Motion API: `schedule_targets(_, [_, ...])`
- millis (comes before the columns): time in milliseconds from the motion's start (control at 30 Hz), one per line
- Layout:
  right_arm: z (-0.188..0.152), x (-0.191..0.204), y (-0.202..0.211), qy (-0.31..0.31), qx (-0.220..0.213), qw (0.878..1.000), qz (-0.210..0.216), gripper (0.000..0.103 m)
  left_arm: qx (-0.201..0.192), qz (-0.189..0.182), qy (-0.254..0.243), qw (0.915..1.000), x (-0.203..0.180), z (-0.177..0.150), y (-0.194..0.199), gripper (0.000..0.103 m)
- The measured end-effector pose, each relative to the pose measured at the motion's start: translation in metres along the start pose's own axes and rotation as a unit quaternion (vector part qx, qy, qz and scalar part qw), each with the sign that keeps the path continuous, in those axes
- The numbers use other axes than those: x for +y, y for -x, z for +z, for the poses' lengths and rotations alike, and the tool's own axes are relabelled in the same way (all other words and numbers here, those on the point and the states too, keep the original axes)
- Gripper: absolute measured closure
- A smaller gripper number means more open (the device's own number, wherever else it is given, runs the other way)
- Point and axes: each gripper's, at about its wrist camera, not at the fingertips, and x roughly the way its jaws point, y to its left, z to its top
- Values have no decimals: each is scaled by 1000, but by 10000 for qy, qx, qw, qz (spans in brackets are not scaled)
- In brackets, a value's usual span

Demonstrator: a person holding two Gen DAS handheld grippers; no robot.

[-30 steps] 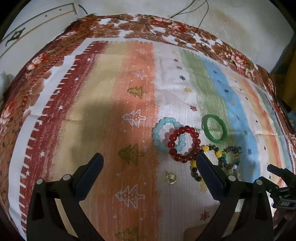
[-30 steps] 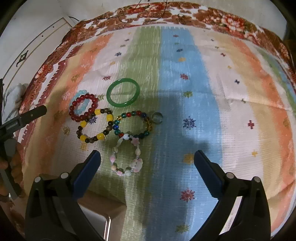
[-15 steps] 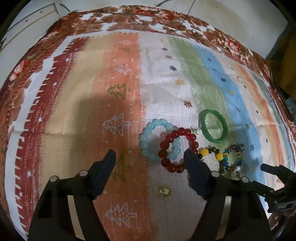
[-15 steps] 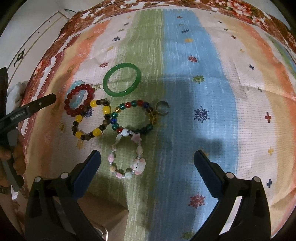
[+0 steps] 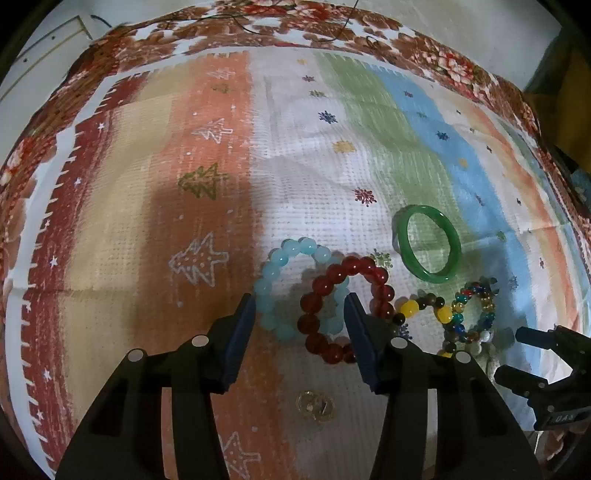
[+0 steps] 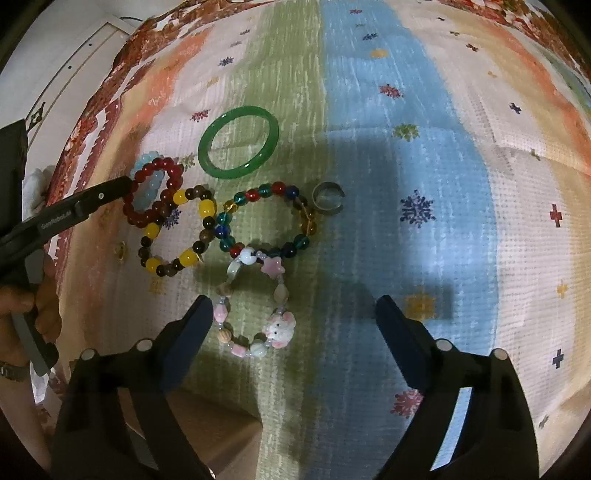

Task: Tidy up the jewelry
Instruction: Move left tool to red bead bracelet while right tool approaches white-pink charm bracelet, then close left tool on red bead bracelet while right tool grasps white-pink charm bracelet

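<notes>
Several bracelets lie on a striped cloth. My left gripper (image 5: 299, 310) is open, its jaws either side of the overlapping pale blue bead bracelet (image 5: 275, 271) and red bead bracelet (image 5: 325, 284). A green bangle (image 5: 430, 243) lies beyond them, also in the right wrist view (image 6: 238, 142). My right gripper (image 6: 293, 312) is wide open over a pink-and-white charm bracelet (image 6: 255, 302). A yellow-and-brown bracelet (image 6: 177, 230), a multicolour glass bracelet (image 6: 266, 218) and a metal ring (image 6: 327, 199) lie ahead of it.
A small gold earring (image 5: 314, 404) lies on the cloth below my left jaws. The cloth's front edge (image 6: 221, 384) drops off by my right gripper, with a brown surface below. A floral border (image 5: 295, 26) runs along the far edge.
My left gripper moved forward and narrowed its jaws around the blue and red bracelets. My right gripper moved forward toward the charm bracelet, still wide open.
</notes>
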Motion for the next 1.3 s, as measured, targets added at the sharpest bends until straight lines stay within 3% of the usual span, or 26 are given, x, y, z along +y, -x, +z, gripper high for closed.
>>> schedule_targets(333, [7, 2, -9, 94, 30, 9996, -246, 20, 12, 185, -297, 9994, -7, 3, -11, 60])
schedule_targets(567, [10, 10, -16, 316, 12, 9976, -622, 30, 3, 219, -572, 9981, -14, 3, -12, 78])
schedule_targets(767, [9, 17, -16, 497, 60, 9960, -740, 44, 121, 334, -715, 9968, -15, -2, -24, 81])
schedule_targets(833, [9, 18, -15, 519, 83, 9961, -709, 54, 95, 355, -715, 9968, -15, -2, -24, 83])
schedule_targets(867, [9, 18, -15, 503, 91, 9965, -660, 62, 88, 365, -676, 9970, -15, -2, -23, 89])
schedule_targets(933, [8, 18, -16, 482, 118, 9971, -577, 75, 83, 334, -599, 9976, -14, -2, -21, 90])
schedule_targets(967, [7, 18, -16, 487, 132, 9973, -537, 88, 78, 334, -607, 9976, -14, -2, -21, 90])
schedule_targets(1000, [6, 18, -17, 489, 163, 9975, -476, 93, 69, 345, -630, 9974, -15, -3, -20, 90])
schedule_targets(1300, [3, 22, -9, 565, 145, 9980, -229, 93, -103, 192, -570, 9981, -18, -3, -3, 90])
